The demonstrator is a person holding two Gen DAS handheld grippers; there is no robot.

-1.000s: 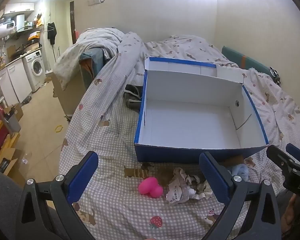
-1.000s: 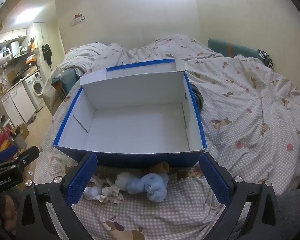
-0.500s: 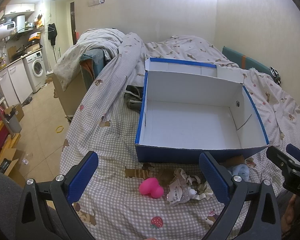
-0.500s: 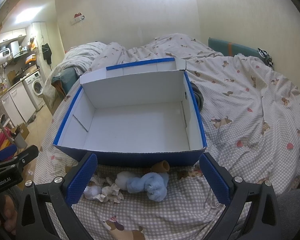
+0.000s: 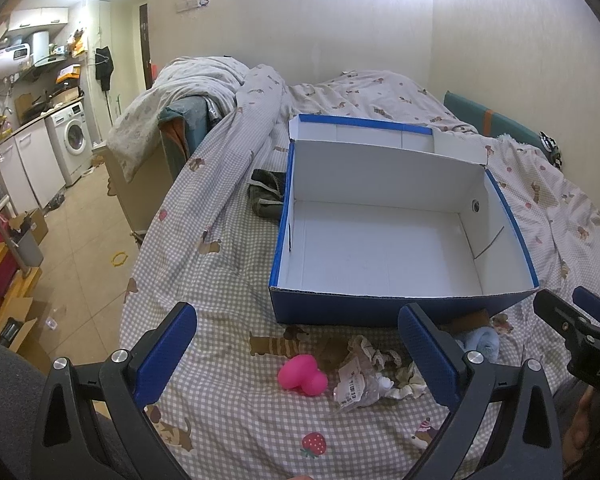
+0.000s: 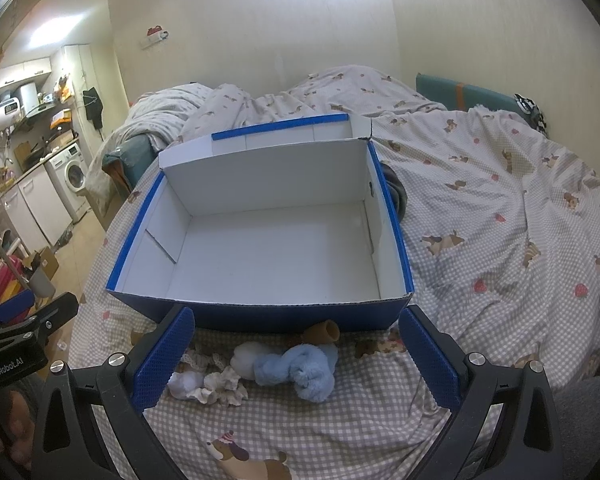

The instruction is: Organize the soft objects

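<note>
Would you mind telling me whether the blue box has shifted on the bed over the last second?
No. The blue box keeps its place against the bedspread's dog prints, and the blue plush lies unmoved before it.

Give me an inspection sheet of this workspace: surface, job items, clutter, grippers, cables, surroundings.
Surface: bed under a checked cover with dog and strawberry prints, wrinkled.
Job's things: open blue box, white inside, nothing in it; pink soft toy, lace-trimmed cloth with a barcode tag, and blue plush lie on the cover before its near wall.
Clutter: dark garment beside the box.
Grippers: left gripper and right gripper, jaws open, holding nothing.
Cables: nothing seen.
Surroundings: washing machine, tiled floor, cartons.
</note>
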